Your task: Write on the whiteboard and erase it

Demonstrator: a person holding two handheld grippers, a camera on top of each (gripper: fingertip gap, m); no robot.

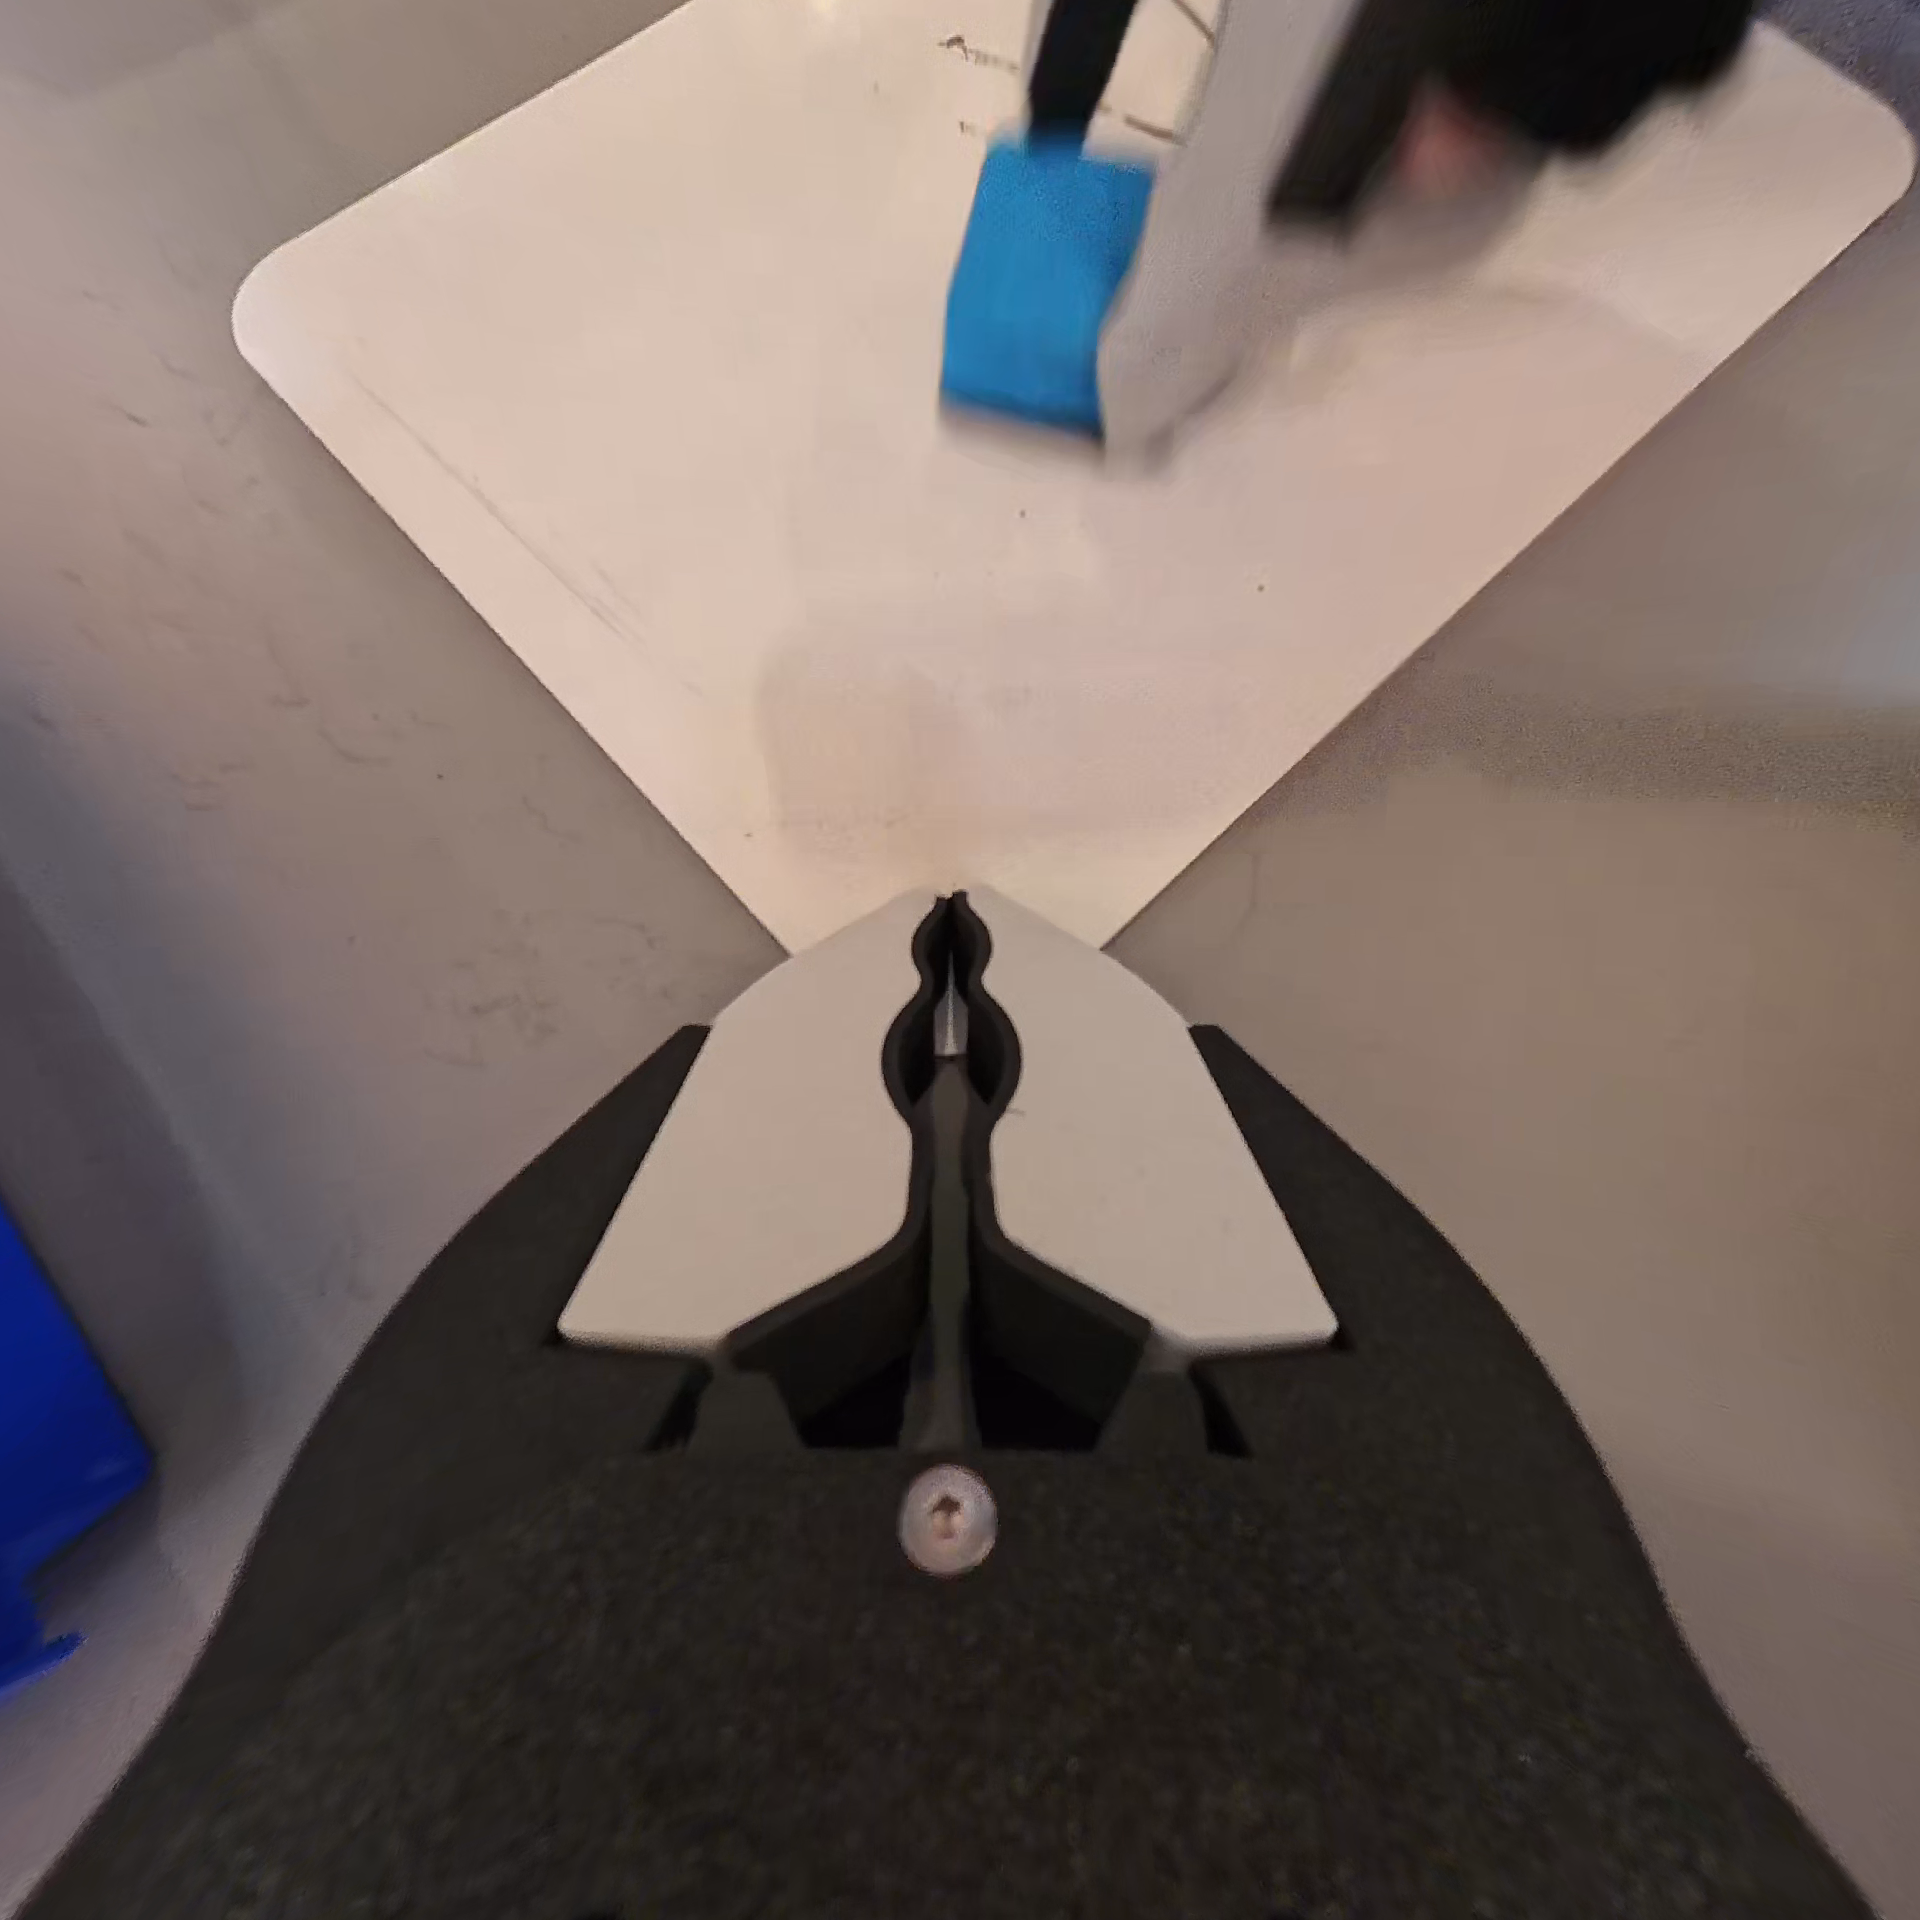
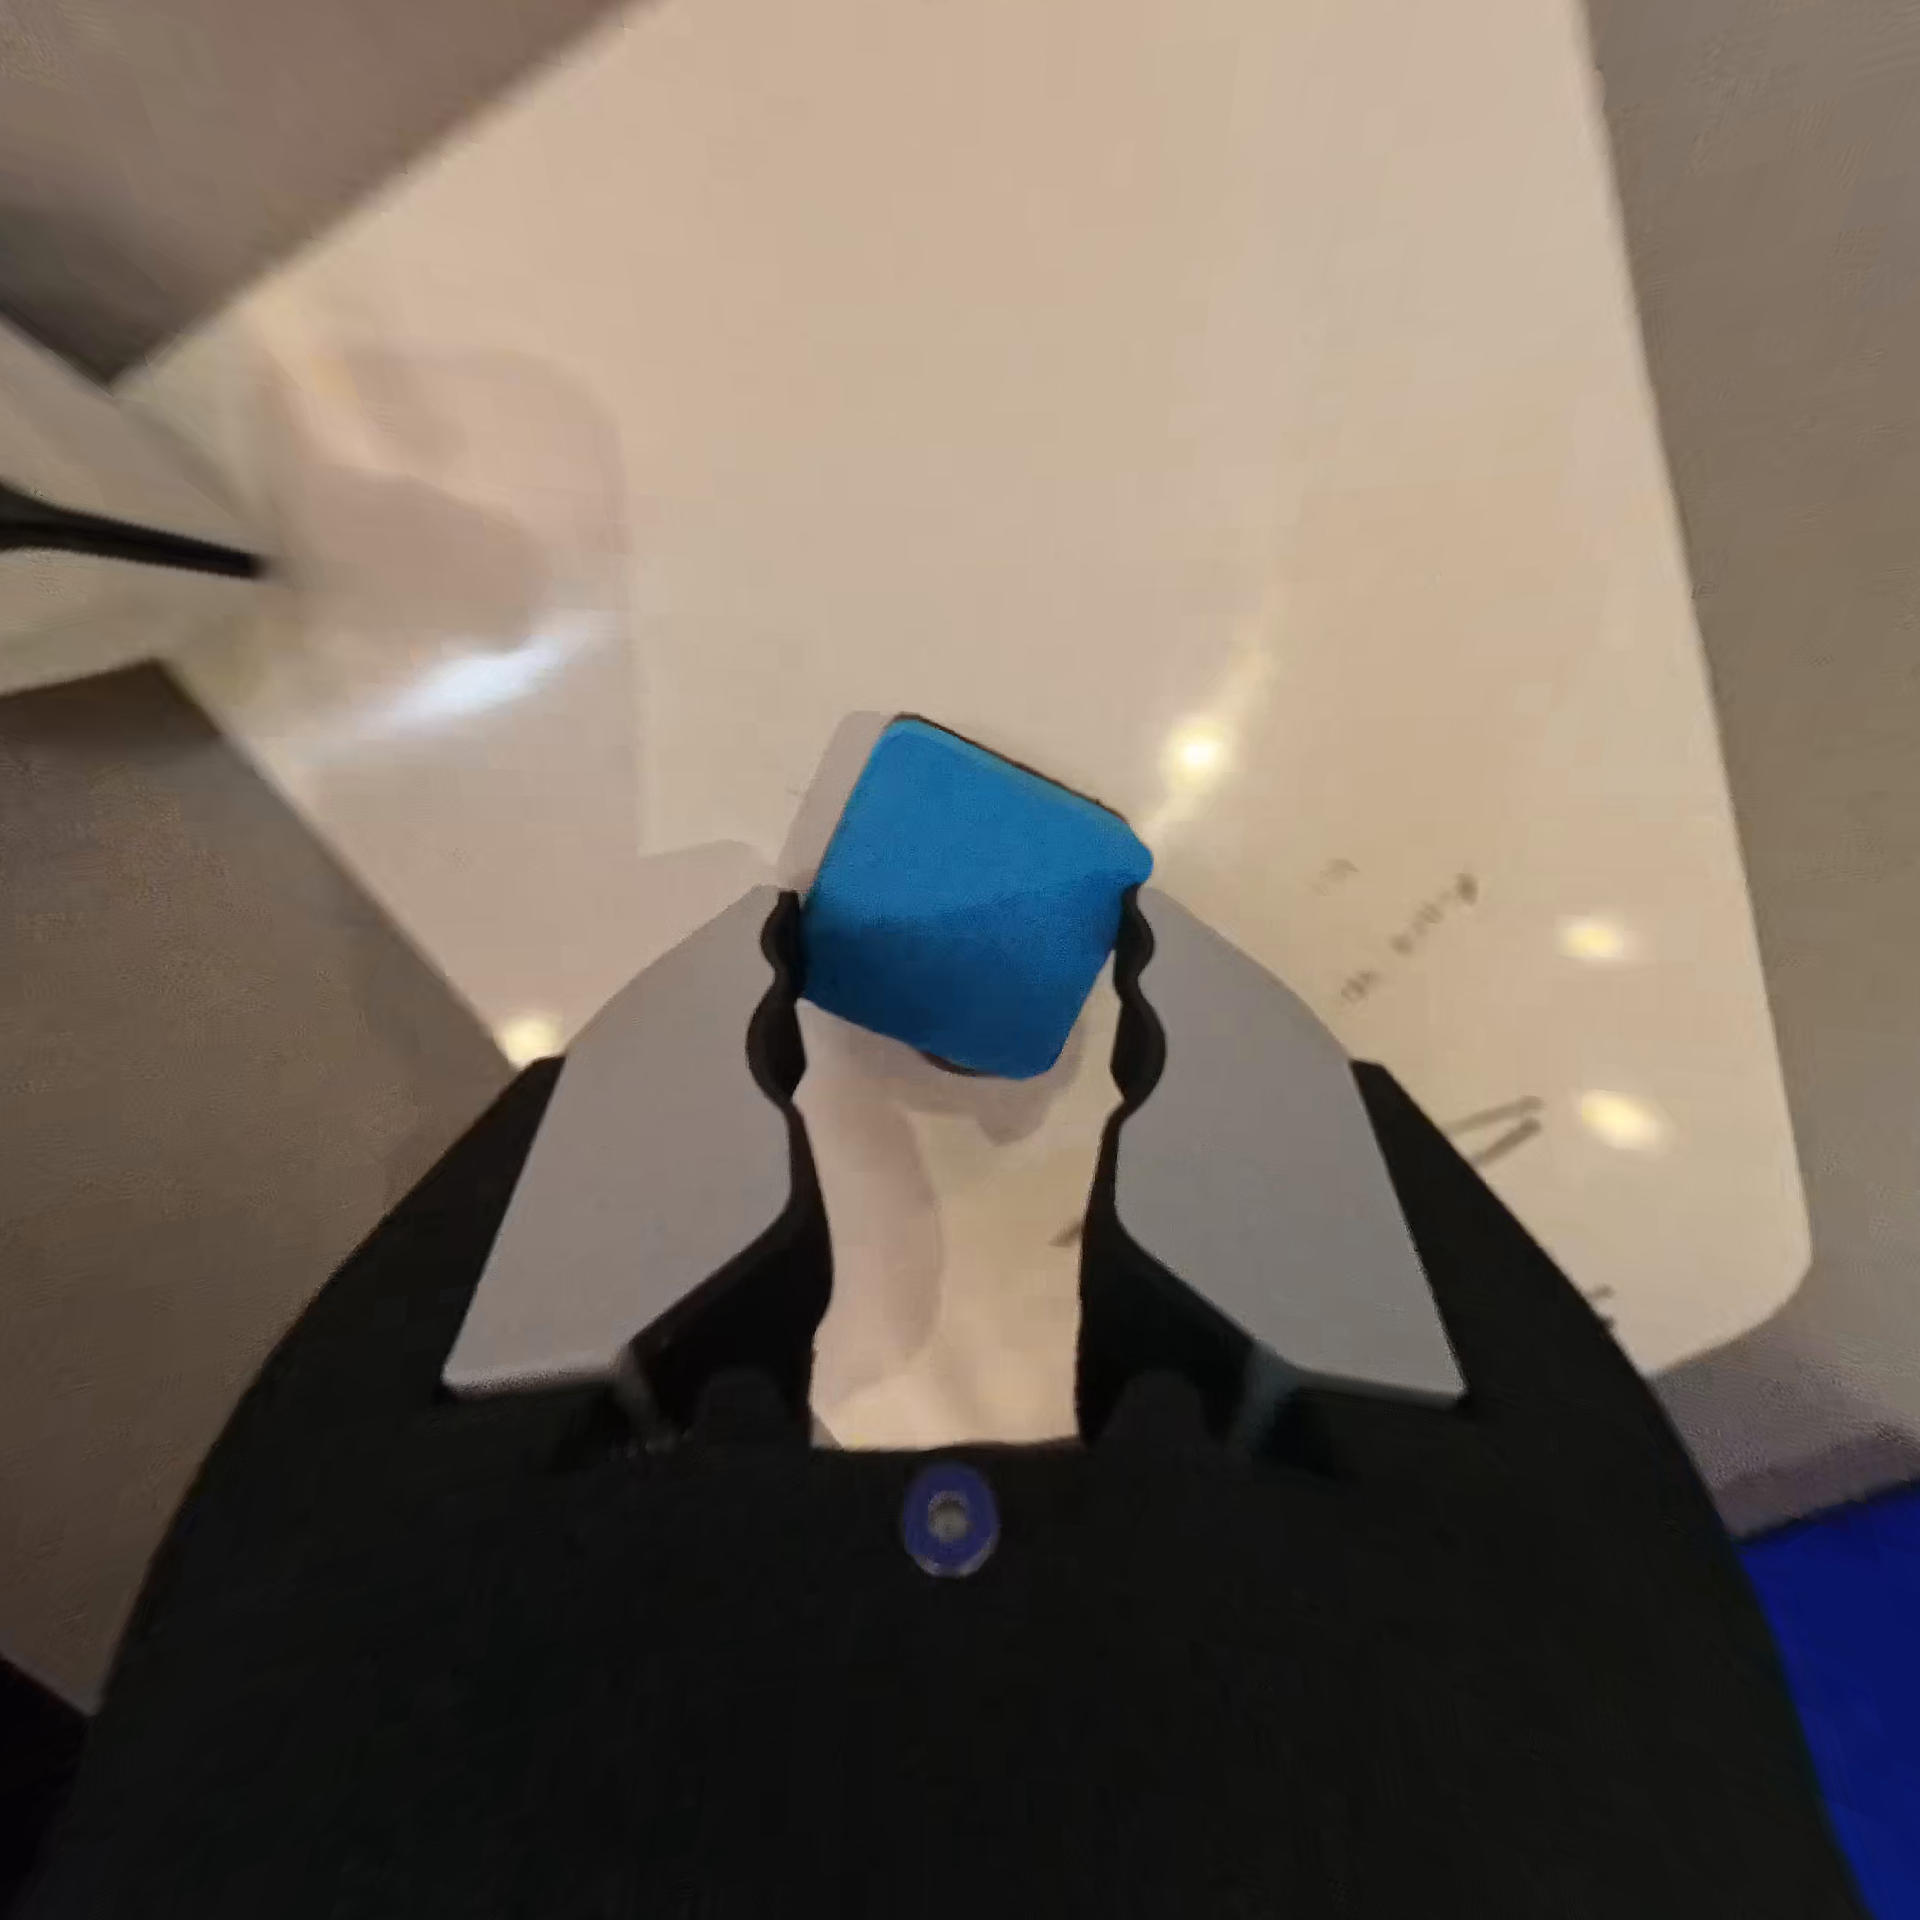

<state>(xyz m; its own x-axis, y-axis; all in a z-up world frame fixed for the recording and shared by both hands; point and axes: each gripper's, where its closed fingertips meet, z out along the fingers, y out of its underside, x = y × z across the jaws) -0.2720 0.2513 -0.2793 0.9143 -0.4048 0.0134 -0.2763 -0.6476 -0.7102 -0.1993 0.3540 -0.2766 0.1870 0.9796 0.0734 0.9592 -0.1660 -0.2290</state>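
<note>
A white whiteboard (image 1: 665, 416) lies flat on a grey table. My left gripper (image 1: 954, 902) is shut and empty, its tips resting at the board's near corner. My right gripper (image 2: 961, 914) is shut on a blue eraser (image 2: 966, 914) and holds it against the board (image 2: 1039, 416). In the left wrist view the eraser (image 1: 1039, 270) and the blurred right gripper (image 1: 1195, 312) are on the far part of the board. Faint black marker marks (image 1: 977, 52) remain near the far edge; smudged marks (image 2: 1434, 914) also show at the right of the eraser.
The grey table top (image 1: 260, 727) surrounds the board. A blue object (image 1: 52, 1455) sits at the left edge of the left wrist view, and a blue patch (image 2: 1849, 1662) at the lower right of the right wrist view. The left gripper (image 2: 125, 551) shows blurred at far left.
</note>
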